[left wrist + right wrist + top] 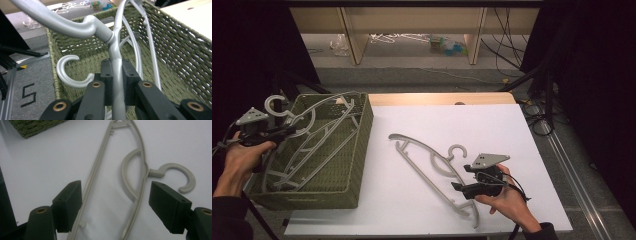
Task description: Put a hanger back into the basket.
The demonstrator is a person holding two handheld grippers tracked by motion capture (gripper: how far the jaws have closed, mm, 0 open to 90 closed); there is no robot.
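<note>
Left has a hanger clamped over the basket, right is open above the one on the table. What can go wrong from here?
1. The held hanger is clamped near its neck by the left gripper; its hook could snag the basket rim or the hanger already inside.
2. The right gripper straddles both bars of the table hanger; closing may slide it instead of gripping.

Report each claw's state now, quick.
Left claw: closed on a grey hanger over the green basket.
Right claw: open above the hanger on the table.

The left hand-held gripper [287,131] is clamped tight, while the right hand-held gripper [455,186] stands wide apart.
</note>
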